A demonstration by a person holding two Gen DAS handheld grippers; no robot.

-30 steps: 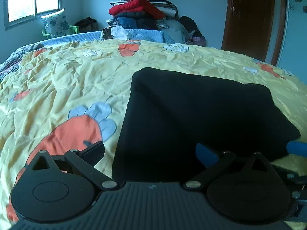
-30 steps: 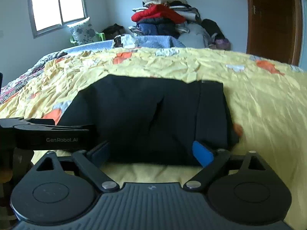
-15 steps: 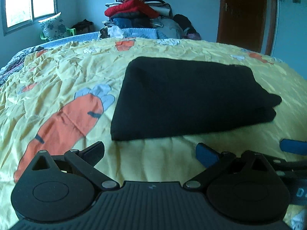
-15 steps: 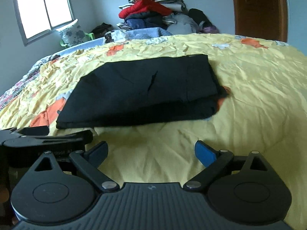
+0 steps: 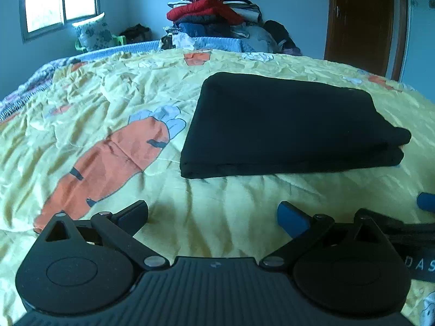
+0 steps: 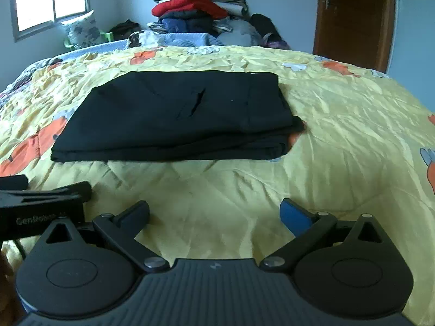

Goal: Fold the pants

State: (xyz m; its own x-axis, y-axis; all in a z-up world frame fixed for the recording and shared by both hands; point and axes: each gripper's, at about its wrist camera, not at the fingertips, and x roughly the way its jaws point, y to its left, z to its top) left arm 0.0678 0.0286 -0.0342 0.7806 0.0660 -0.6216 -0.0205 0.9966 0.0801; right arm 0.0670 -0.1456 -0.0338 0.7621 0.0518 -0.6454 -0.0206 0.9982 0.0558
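- The pants [image 5: 288, 125], black, lie folded into a compact rectangle on the yellow carrot-print bedspread [image 5: 81, 103], at twelve o'clock in the right wrist view and at about one o'clock in the left wrist view.
- The stack shows at least two layers at its near edge; edges are roughly aligned, with one corner protruding at three o'clock.
- The left gripper [image 5: 213, 212] stands wide apart with nothing between its fingers, over bare bedspread and clear of the garment.
- The right gripper [image 6: 214, 212] is opening, jaws at full spread, nothing between them; it too is apart from the pants.
- Judgement: the fabric appears soft, limp and light, with no stiffness; it will sag and unfold if lifted by one layer.
- Judgement: a hold should pinch all layers together at the near folded edge, one gripper toward each end, at nine and three o'clock.
- The task appears essentially complete.
- A clothes pile [image 6: 195, 8] sits beyond the bed at twelve o'clock, well apart.
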